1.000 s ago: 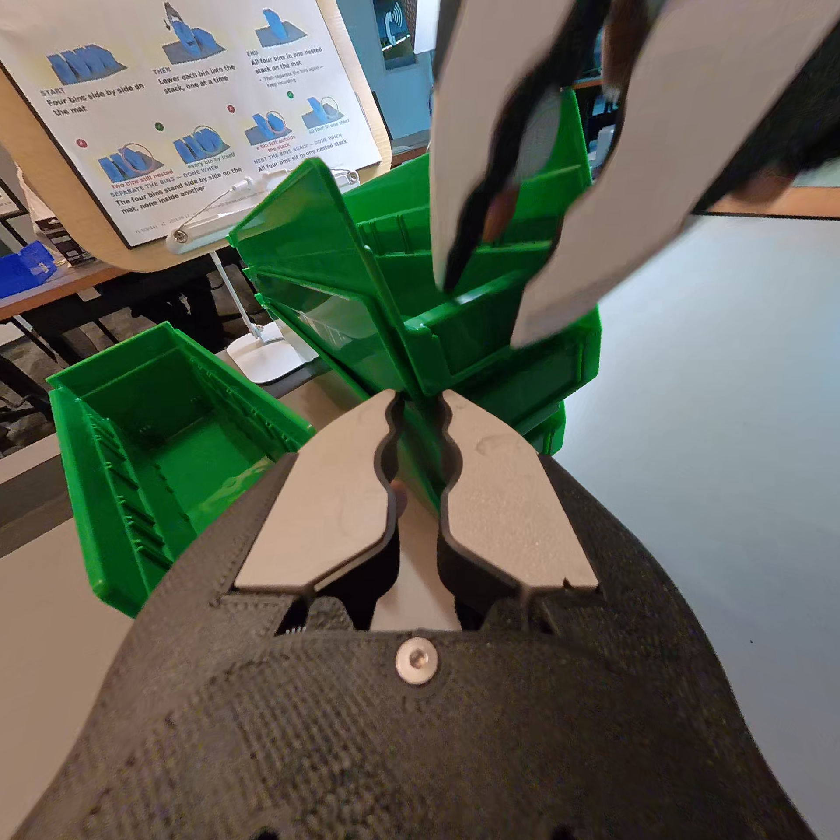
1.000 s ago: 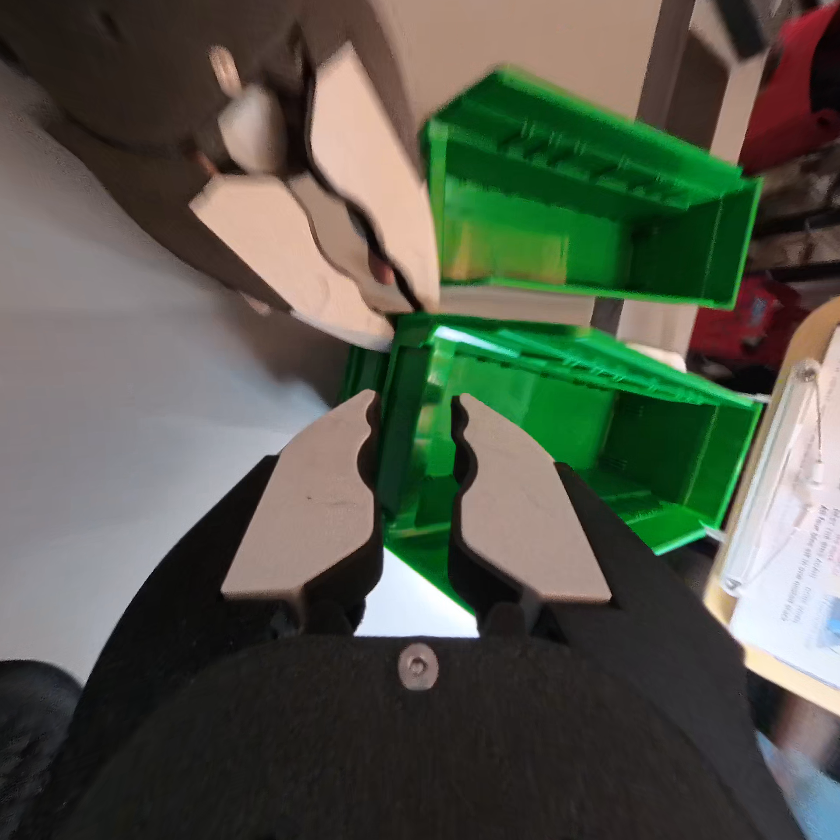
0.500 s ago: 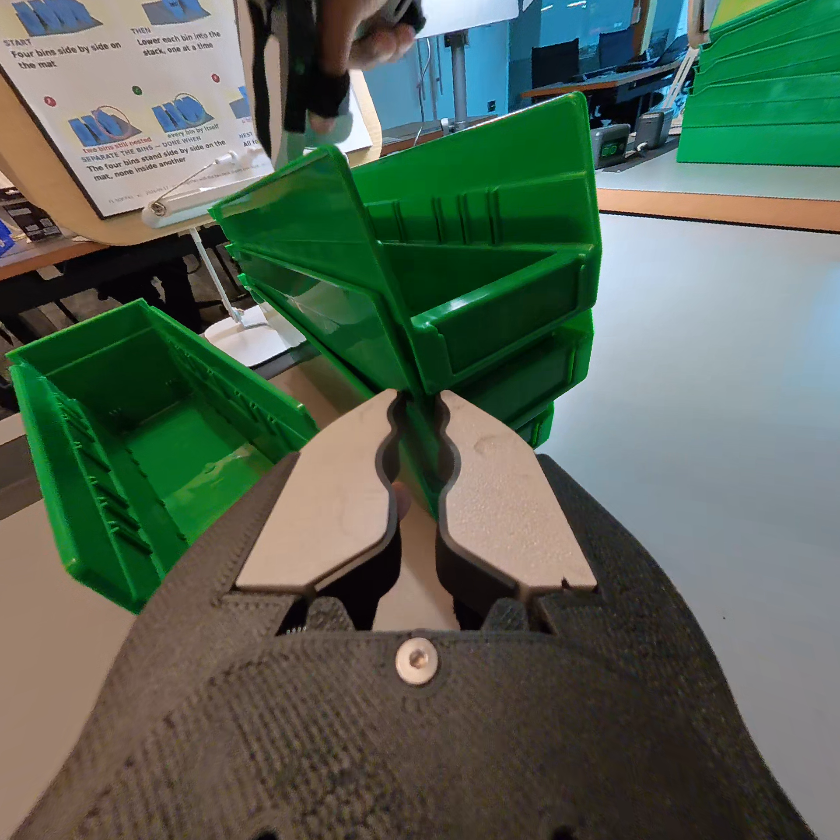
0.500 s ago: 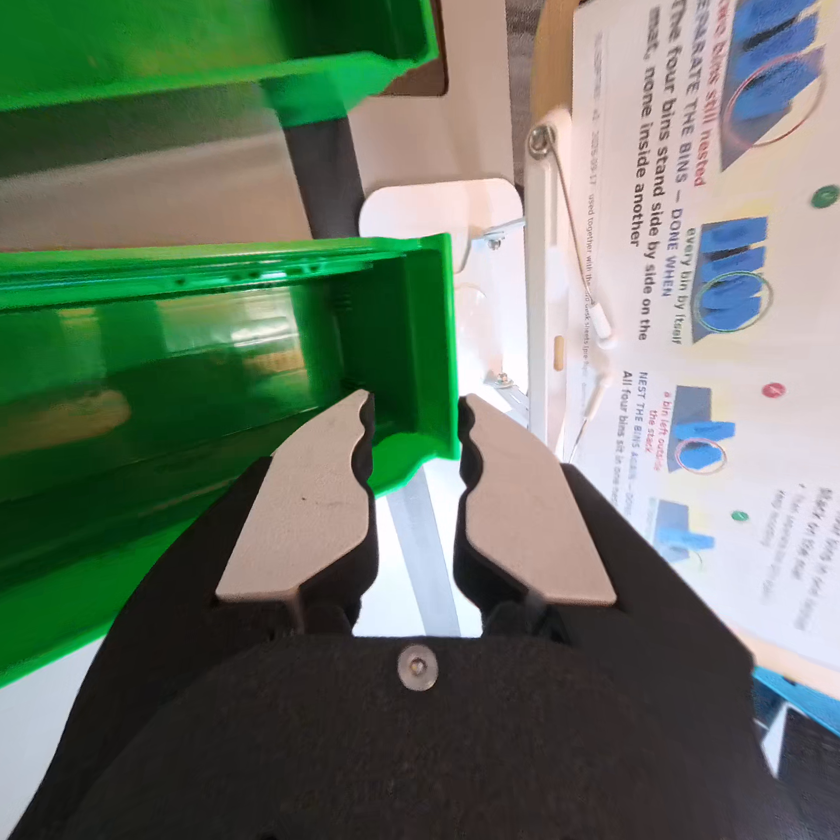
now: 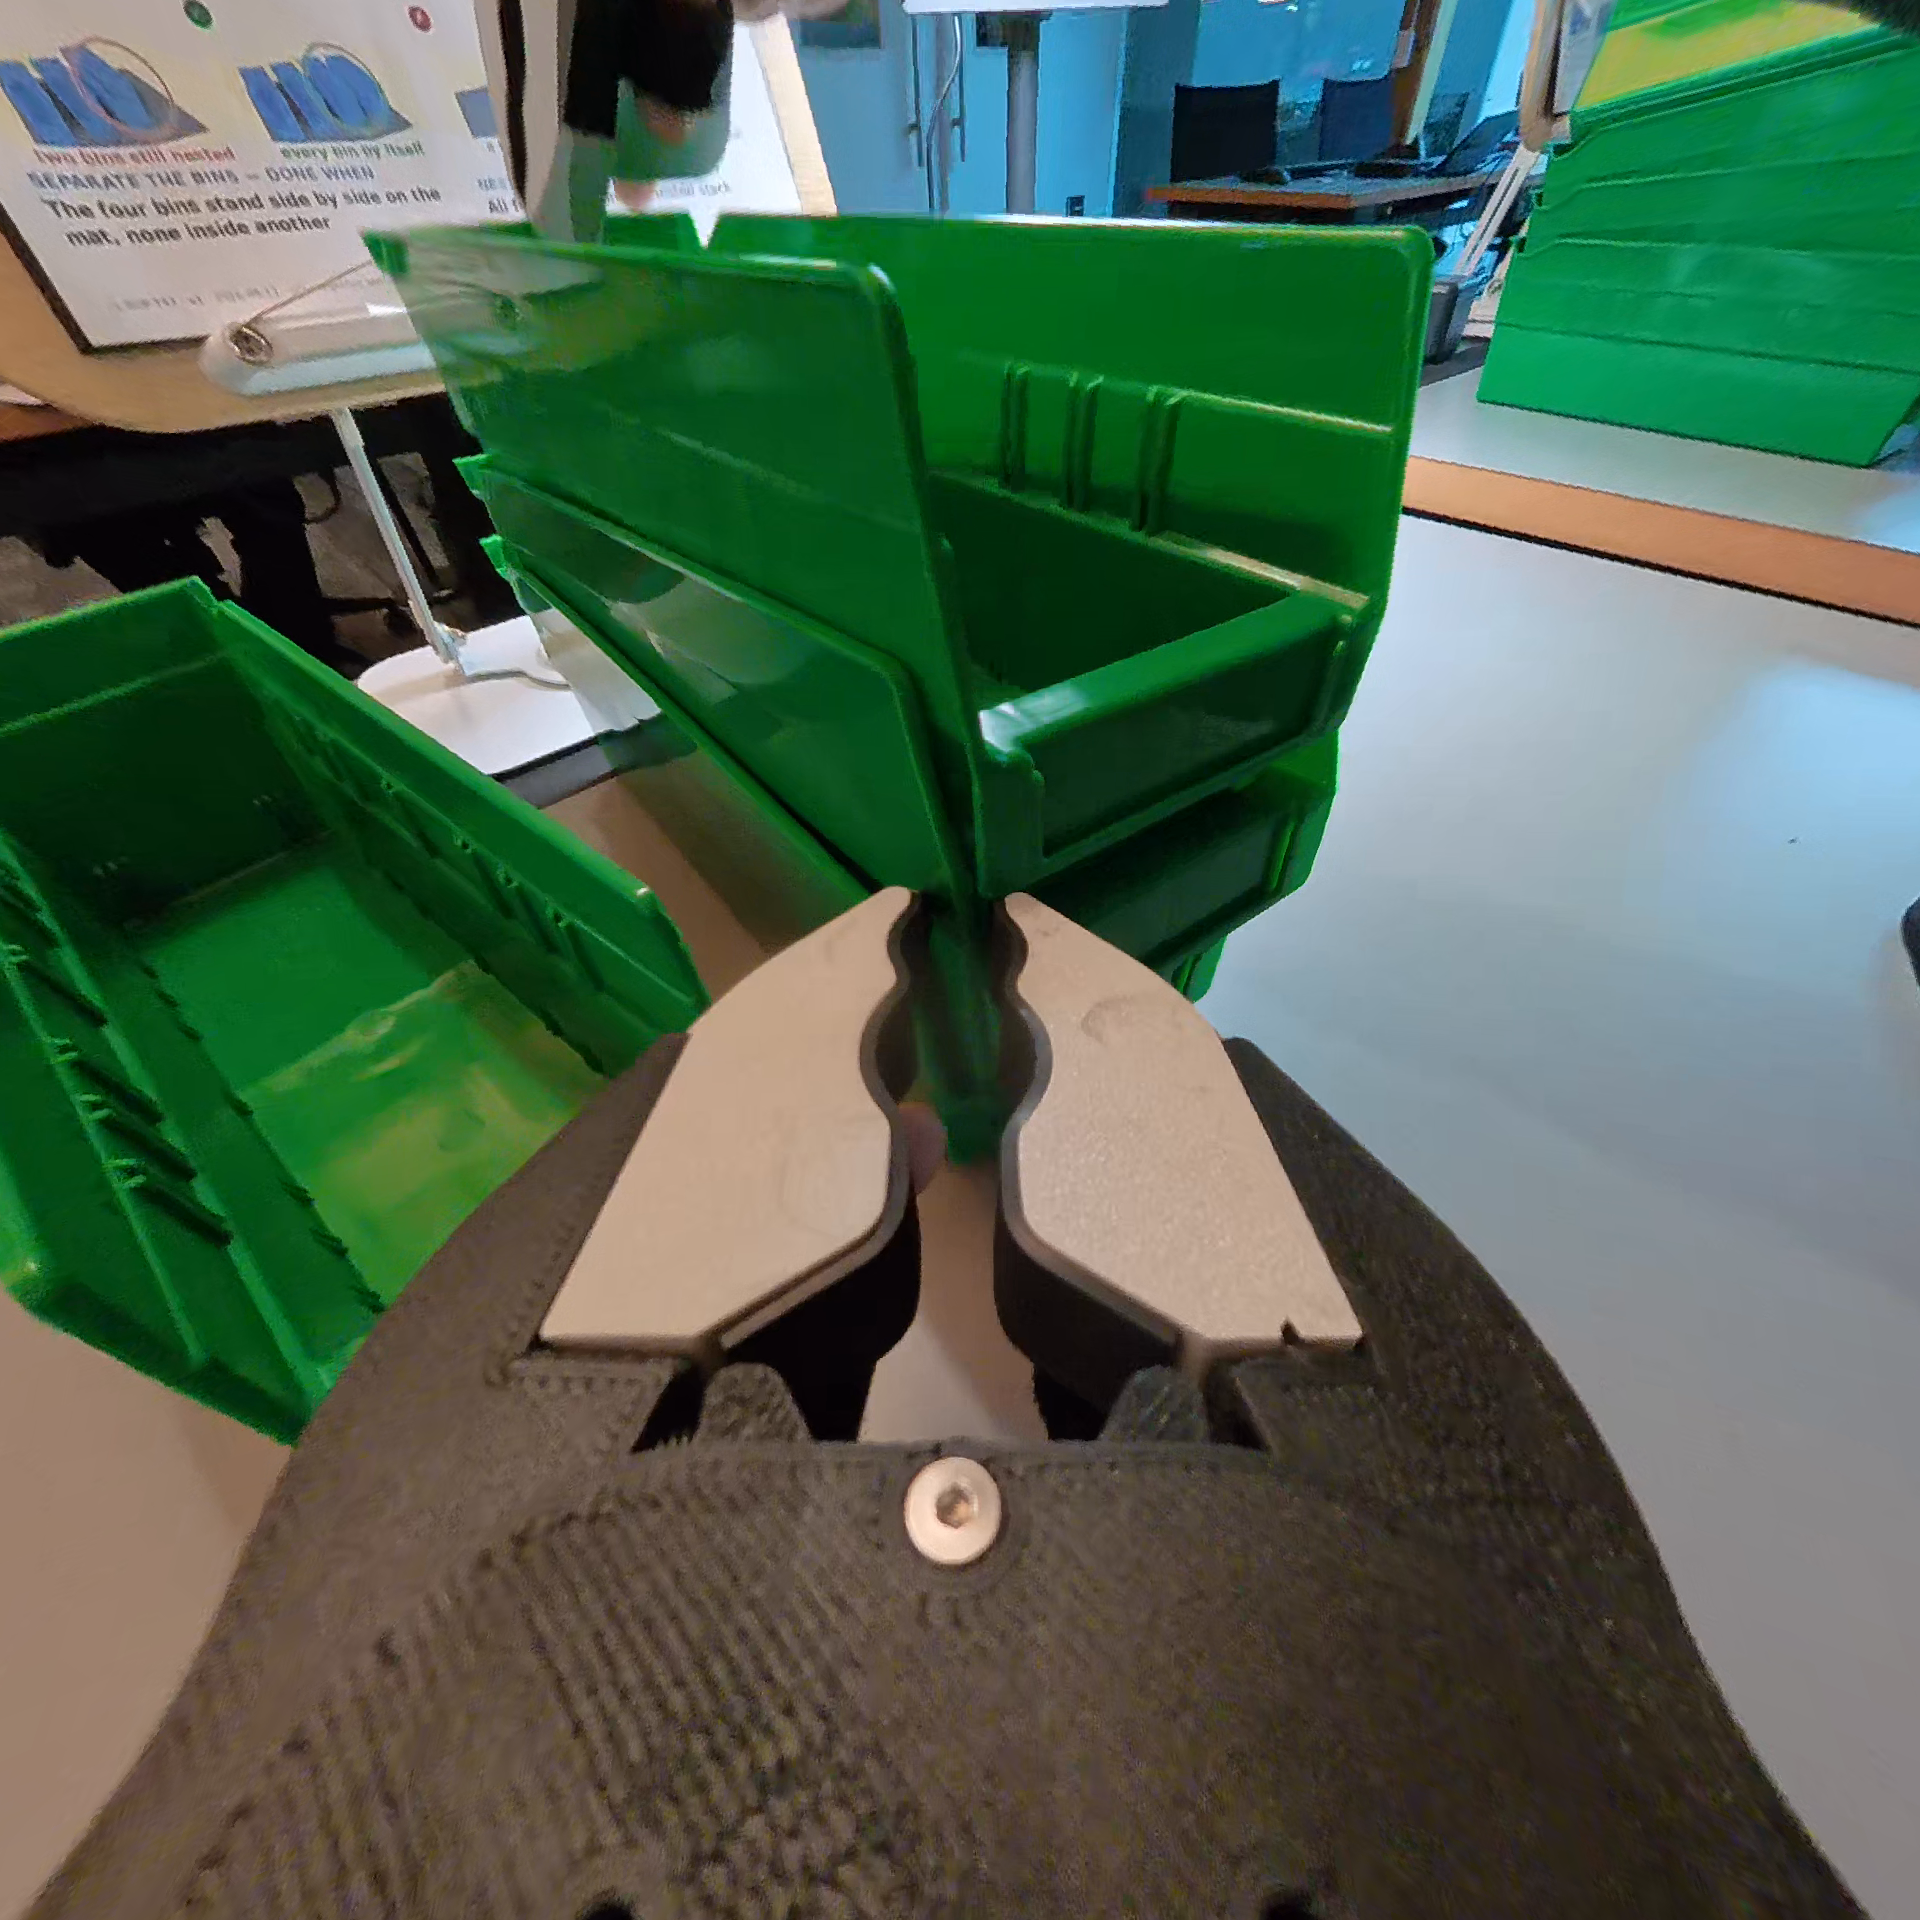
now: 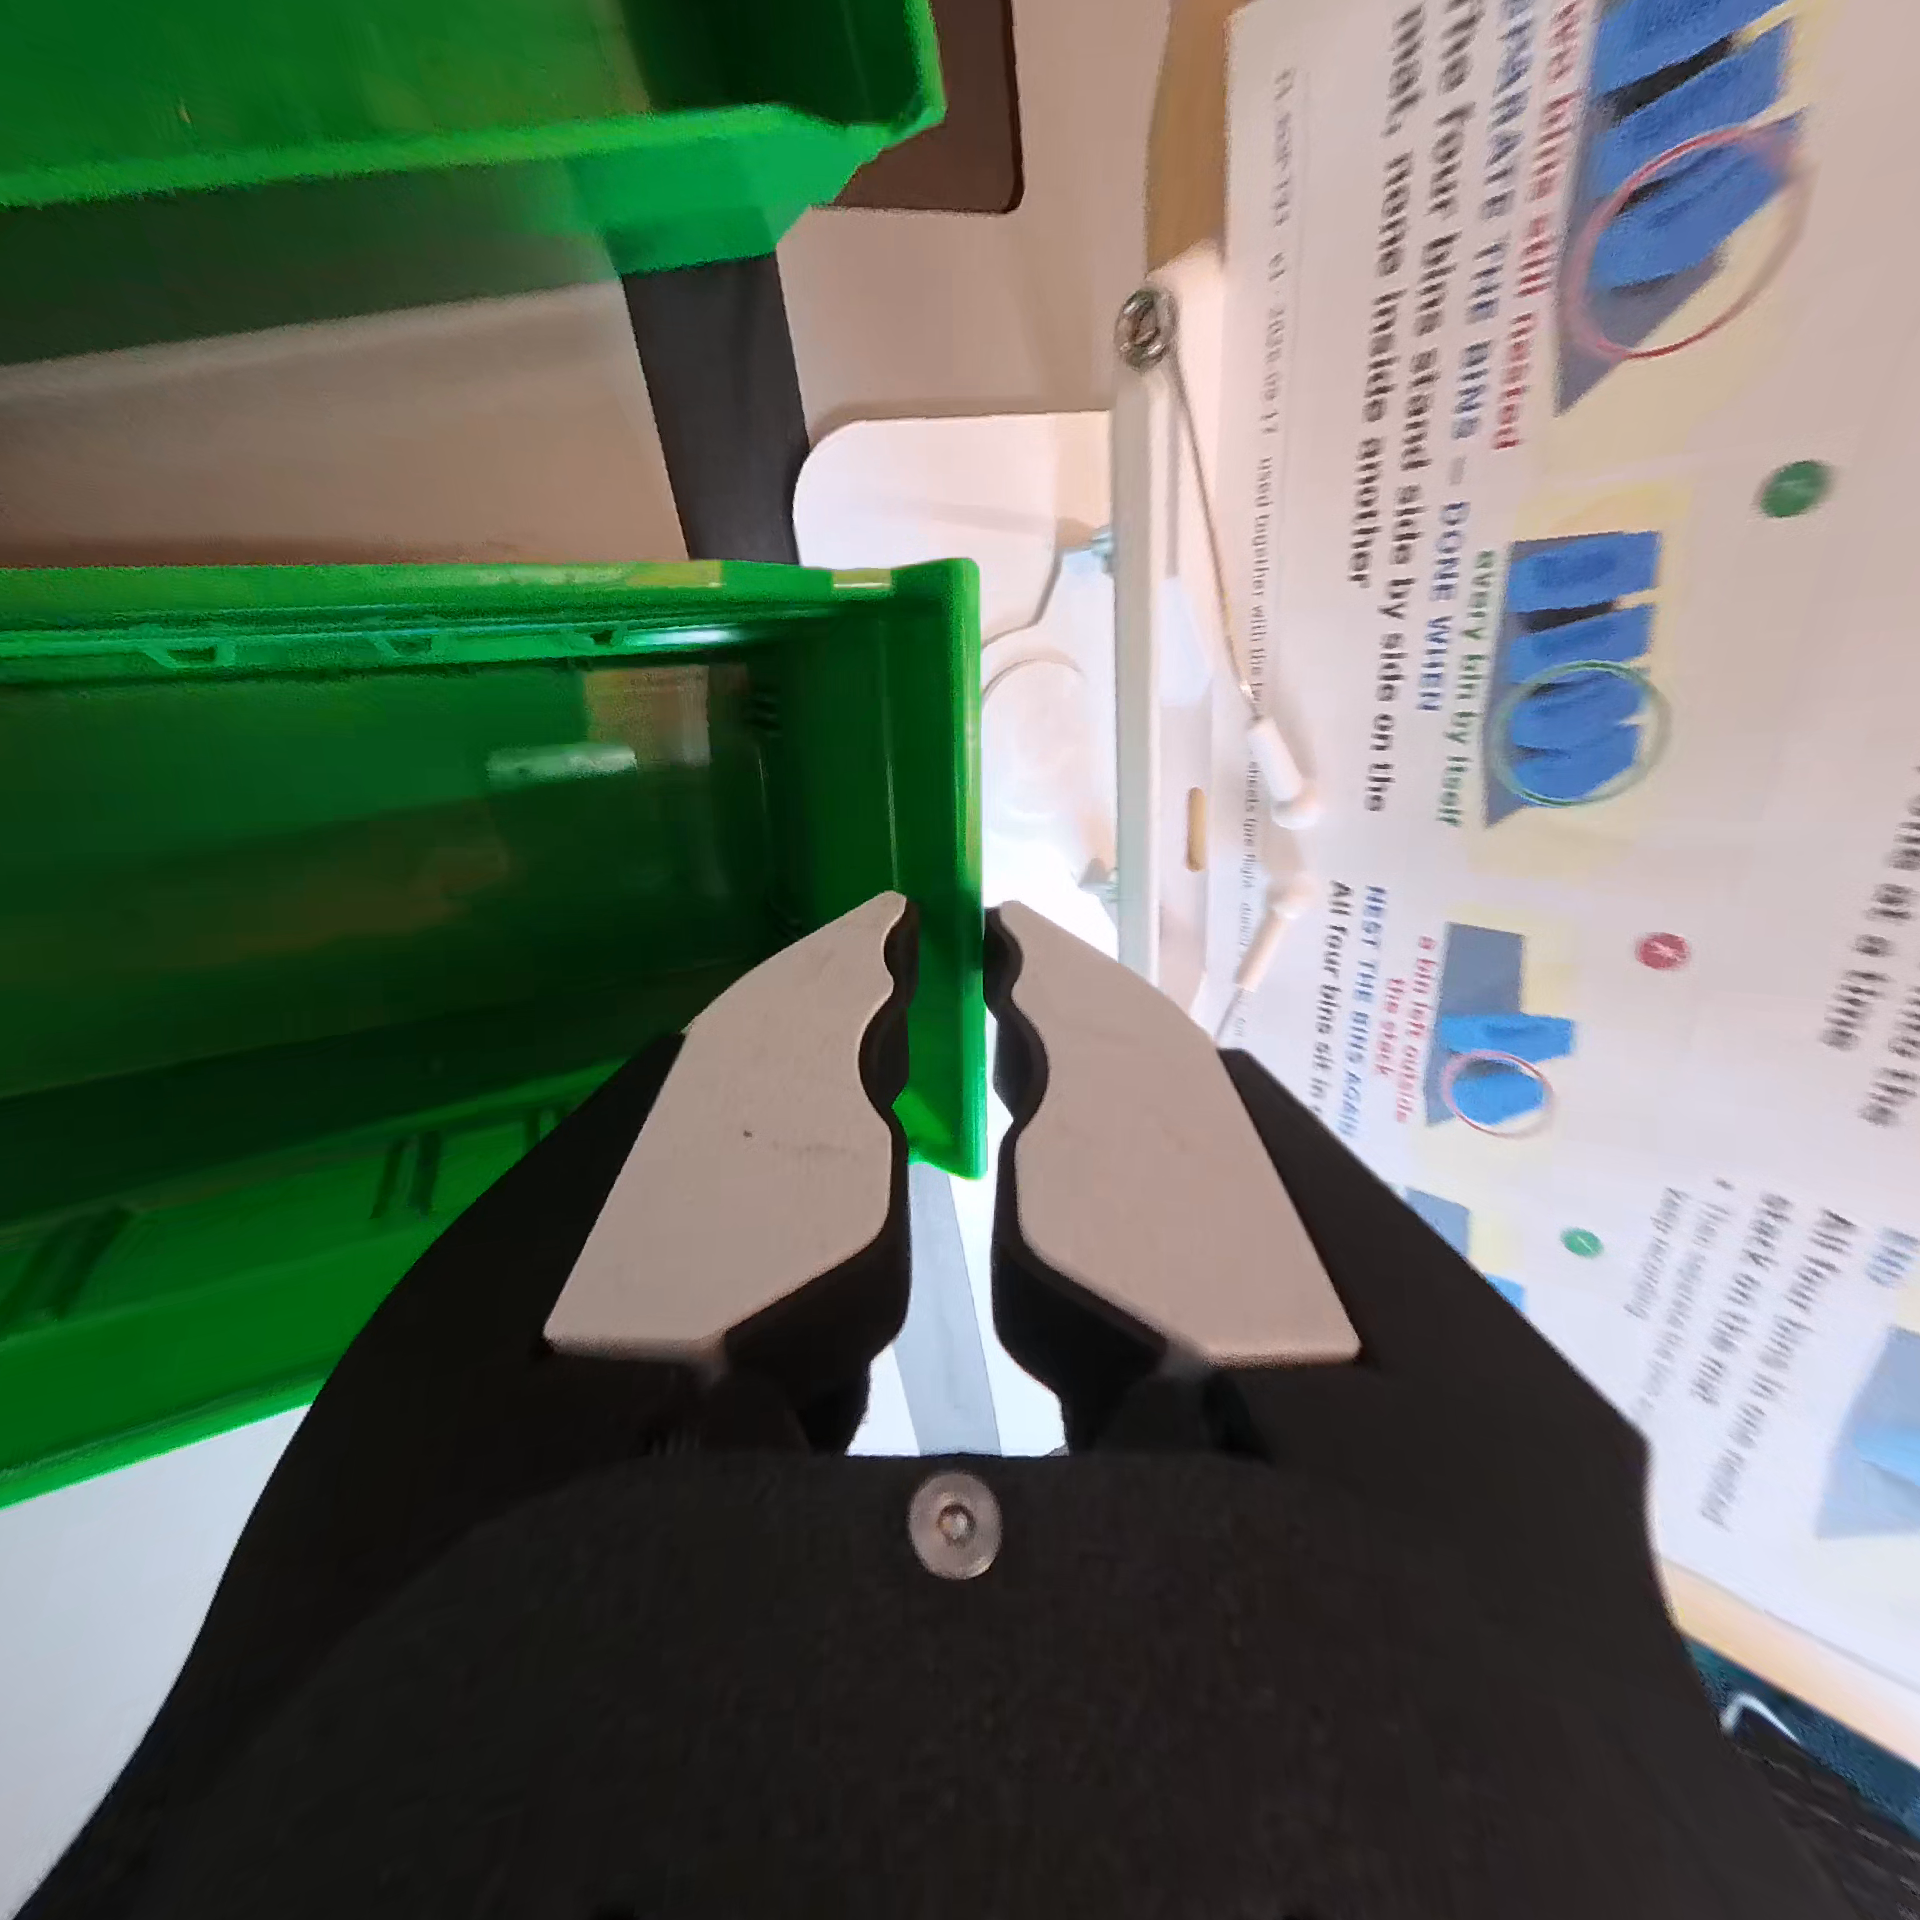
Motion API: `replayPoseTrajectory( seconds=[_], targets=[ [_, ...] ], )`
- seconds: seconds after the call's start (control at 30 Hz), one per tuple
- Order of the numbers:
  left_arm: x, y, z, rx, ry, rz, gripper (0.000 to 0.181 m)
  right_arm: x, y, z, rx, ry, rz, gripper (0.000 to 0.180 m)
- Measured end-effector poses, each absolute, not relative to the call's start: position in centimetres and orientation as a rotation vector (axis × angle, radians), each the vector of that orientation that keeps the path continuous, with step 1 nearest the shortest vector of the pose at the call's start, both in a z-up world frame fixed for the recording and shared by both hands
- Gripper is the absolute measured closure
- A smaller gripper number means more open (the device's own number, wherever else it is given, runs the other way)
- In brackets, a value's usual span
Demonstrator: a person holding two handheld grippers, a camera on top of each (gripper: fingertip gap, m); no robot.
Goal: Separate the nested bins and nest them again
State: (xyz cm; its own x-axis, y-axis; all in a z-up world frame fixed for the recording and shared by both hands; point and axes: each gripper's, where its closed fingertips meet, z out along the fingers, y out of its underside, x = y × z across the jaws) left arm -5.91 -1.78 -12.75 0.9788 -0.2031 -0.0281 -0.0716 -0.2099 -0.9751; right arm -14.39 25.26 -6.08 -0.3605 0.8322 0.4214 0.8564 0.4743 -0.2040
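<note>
A stack of nested green bins [image 5: 1195, 883] stands on the grey table [image 5: 1558, 935]. The top green bin [image 5: 727, 499] is tilted up out of the stack. My left gripper [image 5: 956, 909] is shut on its near front corner. My right gripper [image 6: 945, 920] is shut on the far end wall of the same bin [image 6: 416, 831]. It also shows blurred in the left wrist view [image 5: 613, 156], above the bin's far end. A single green bin [image 5: 260, 935] lies open on the table to the left of the stack; it also shows in the right wrist view [image 6: 416, 104].
An instruction sheet [image 5: 208, 187] on a clipboard stand with a white base [image 5: 468, 696] stands just behind the bins; it fills the right of the right wrist view [image 6: 1558, 727]. More green bins [image 5: 1714, 291] sit on another table at the far right. Some 30 cm of space lies between my two pairs of fingers.
My right gripper moved from the stack's near front to the top bin's far end wall and closed on it. My left gripper stayed shut on the front corner.
</note>
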Motion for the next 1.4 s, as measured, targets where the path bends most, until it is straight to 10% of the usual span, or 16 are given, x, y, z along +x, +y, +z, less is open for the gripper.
replayPoseTrajectory(
  seconds=[0.03,0.77,1.4],
  targets=[
    [-5.9,-1.8,-12.8,-1.785,0.200,-0.125,0.170,-14.3,25.1,-5.2,-1.394,-2.244,-0.063,0.169],
    [-6.2,-3.8,-9.9,-1.595,0.311,0.040,0.154,-13.7,20.1,4.7,-1.108,-2.077,-0.042,0.171],
    [-4.9,-3.1,-7.0,-1.433,0.305,0.188,0.170,-12.0,20.7,2.7,-1.151,-1.900,-0.155,0.168]
  ],
)
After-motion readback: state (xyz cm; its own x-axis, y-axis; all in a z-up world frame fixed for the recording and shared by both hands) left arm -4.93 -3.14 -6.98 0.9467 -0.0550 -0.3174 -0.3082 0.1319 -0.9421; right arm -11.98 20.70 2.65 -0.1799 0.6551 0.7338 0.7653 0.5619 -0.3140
